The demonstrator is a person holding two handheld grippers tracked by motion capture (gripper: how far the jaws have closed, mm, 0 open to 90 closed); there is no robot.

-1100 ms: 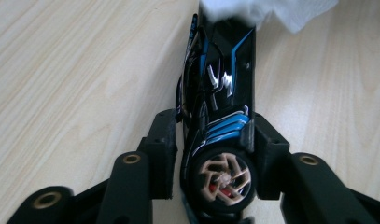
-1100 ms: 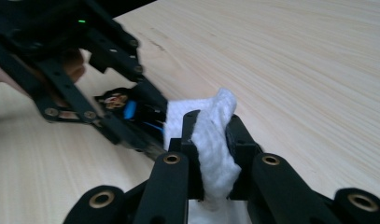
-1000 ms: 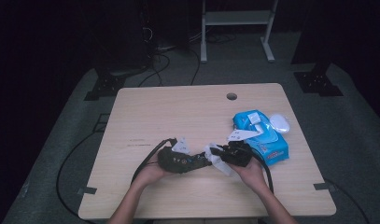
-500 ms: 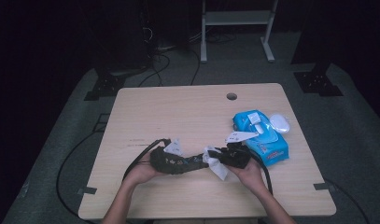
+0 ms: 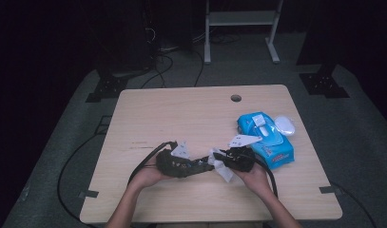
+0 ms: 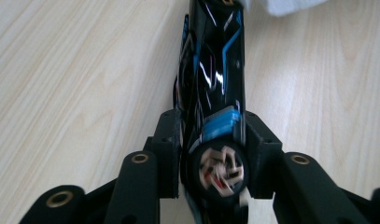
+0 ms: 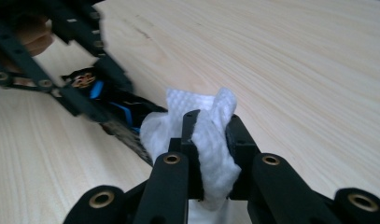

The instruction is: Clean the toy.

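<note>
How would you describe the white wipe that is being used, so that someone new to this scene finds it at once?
Start from the wooden table and go to its near edge, where two hands hold black grippers tip to tip. The white wipe is the crumpled cloth pinched in the right gripper, pressed against the end of a glossy black and blue stick-like object. Unlike the blue wipes pack beside it, it is loose and plain white.

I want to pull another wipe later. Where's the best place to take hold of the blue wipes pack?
Probably by its long side edges, from above: the blue wipes pack lies flat on the table, soft and pillow-shaped, with its lid flap open on top. Gripping across the narrow width keeps clear of the opening.
</note>
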